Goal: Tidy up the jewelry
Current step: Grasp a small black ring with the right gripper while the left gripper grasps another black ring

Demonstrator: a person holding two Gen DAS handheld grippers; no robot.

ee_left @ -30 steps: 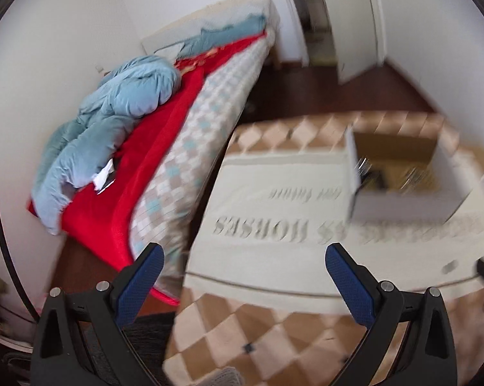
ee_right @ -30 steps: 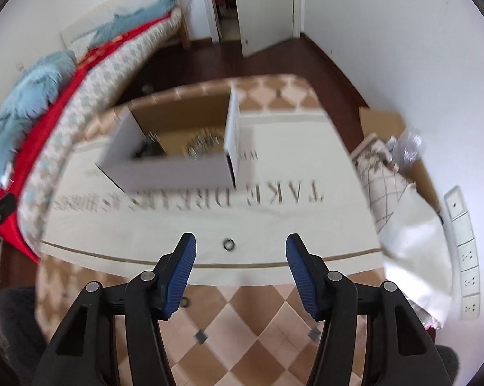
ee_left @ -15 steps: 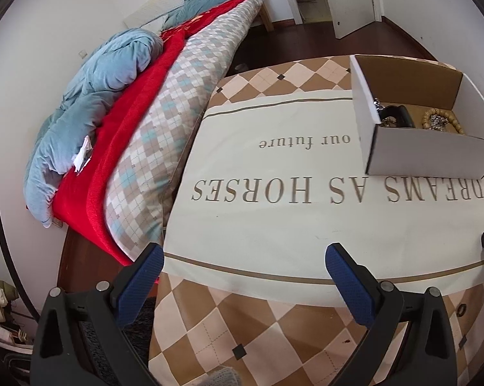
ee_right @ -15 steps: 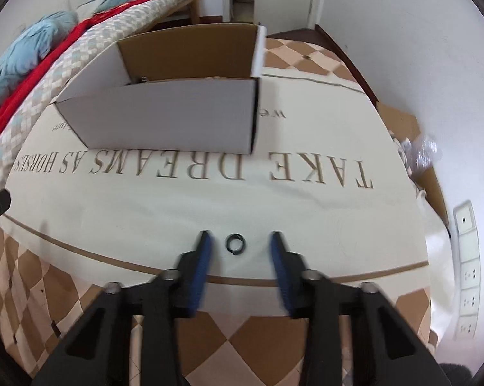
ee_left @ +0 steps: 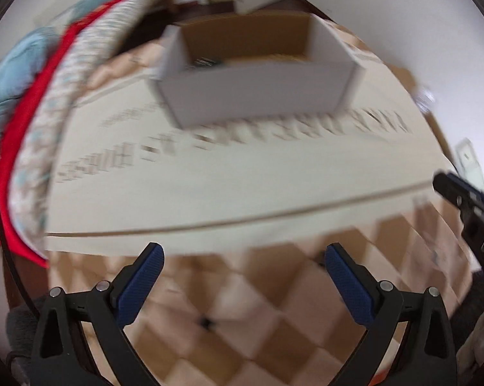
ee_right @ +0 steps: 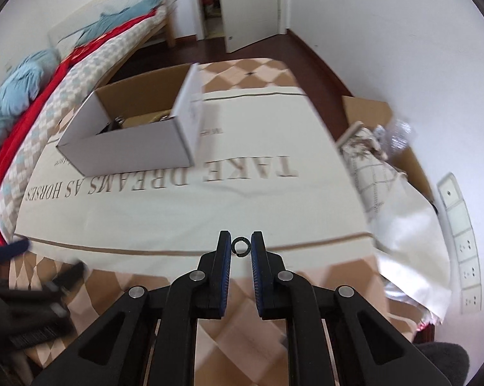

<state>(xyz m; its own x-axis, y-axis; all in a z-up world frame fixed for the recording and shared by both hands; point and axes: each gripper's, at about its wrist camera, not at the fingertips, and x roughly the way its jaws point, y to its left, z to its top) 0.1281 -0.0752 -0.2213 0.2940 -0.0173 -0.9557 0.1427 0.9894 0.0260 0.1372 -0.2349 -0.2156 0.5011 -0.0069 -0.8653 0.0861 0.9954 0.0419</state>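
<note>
A small black ring [ee_right: 241,247] sits between the blue pads of my right gripper [ee_right: 241,247], which is shut on it just above the cream tablecloth [ee_right: 184,212]. Farther back stands a white cardboard box [ee_right: 129,144] with several jewelry pieces [ee_right: 116,122] inside. In the blurred left wrist view the same box [ee_left: 258,96] is straight ahead, and my left gripper [ee_left: 243,251] hangs open and empty over the checked edge of the cloth. The right gripper [ee_left: 467,199] shows at that view's right edge.
A bed with a red blanket [ee_right: 32,103] and blue bedding [ee_right: 13,96] runs along the table's left side. A brown carton with fabric and plastic [ee_right: 380,148] stands at the right by the wall. Wall sockets [ee_right: 460,222] are at the far right.
My right gripper closed its jaws on the ring and now holds it. The left gripper swung right and tilted down, so the box moved from the right side to the middle of its view.
</note>
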